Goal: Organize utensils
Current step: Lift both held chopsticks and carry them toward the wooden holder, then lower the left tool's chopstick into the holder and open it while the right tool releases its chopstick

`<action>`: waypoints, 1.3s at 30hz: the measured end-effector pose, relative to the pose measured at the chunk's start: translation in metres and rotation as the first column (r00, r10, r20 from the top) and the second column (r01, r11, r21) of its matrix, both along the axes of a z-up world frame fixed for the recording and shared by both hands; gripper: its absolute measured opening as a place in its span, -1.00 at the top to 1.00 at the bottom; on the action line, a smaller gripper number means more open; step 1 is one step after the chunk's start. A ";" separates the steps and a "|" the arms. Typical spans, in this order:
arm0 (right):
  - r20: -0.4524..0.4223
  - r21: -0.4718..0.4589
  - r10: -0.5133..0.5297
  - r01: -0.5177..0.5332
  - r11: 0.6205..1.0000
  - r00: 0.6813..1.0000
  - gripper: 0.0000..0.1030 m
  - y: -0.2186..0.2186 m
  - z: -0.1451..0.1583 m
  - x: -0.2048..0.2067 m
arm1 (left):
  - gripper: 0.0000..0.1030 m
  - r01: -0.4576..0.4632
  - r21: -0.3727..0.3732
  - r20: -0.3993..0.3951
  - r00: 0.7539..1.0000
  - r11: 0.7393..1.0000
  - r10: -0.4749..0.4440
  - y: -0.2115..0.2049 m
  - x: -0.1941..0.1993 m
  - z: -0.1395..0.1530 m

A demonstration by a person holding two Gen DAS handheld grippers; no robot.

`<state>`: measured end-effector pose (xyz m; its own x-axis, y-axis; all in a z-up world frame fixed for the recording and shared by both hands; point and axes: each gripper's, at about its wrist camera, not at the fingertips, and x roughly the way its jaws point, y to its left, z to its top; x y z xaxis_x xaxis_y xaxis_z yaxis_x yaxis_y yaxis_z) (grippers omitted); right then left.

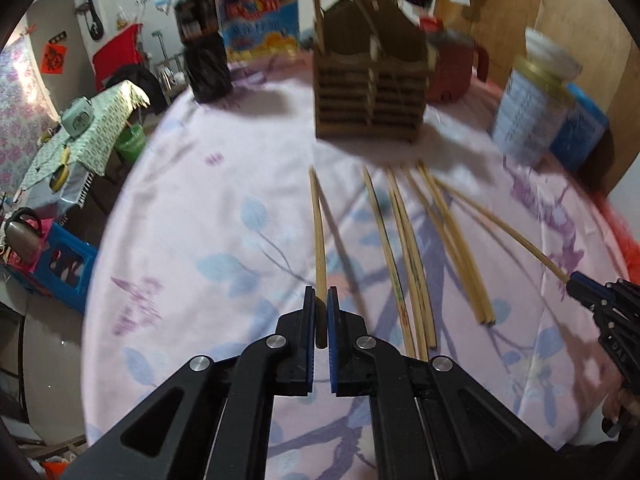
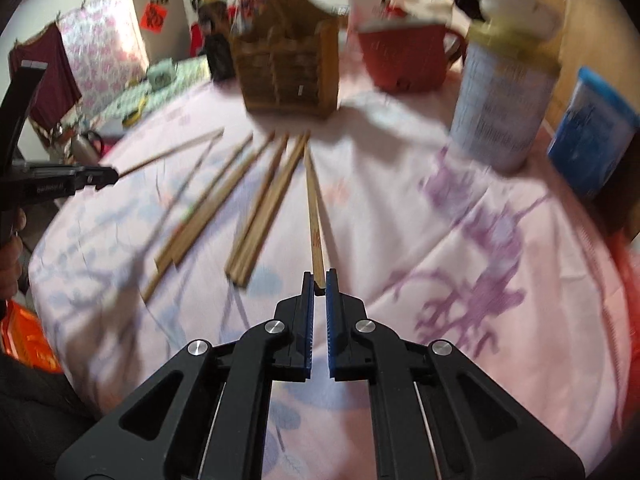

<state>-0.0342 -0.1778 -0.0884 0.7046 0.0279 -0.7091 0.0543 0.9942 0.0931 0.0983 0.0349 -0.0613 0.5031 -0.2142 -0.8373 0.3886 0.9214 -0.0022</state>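
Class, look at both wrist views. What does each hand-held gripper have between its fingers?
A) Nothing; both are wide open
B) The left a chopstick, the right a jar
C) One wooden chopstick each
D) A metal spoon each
C: the left hand-held gripper is closed on one chopstick, and the right hand-held gripper is closed on another chopstick; more chopsticks lie loose on the tablecloth.

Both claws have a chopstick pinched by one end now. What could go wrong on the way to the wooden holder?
1. The left claw and right claw each grip a chopstick only at its end, so either stick may pivot or slip out.
2. The long free tips could knock the tall jar beside the path.
3. The wooden holder already has sticks inside; a tilted tip may catch on its rim.
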 end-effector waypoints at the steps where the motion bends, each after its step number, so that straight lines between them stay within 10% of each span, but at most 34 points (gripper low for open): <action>1: 0.030 0.007 -0.010 0.009 1.000 1.000 0.87 -0.003 0.010 0.000 | 0.88 -0.005 -0.003 0.013 1.000 1.000 0.005 0.002 0.000 0.007; 13: 0.266 0.086 -0.049 0.027 0.996 0.963 0.87 -0.027 0.110 0.002 | 0.88 0.006 -0.094 0.118 0.993 0.996 0.005 0.003 0.005 0.087; 39: 0.482 0.002 0.075 -0.087 0.996 0.873 0.88 -0.009 0.225 0.081 | 0.88 0.143 -0.199 0.249 0.964 0.969 -0.091 -0.055 0.090 0.211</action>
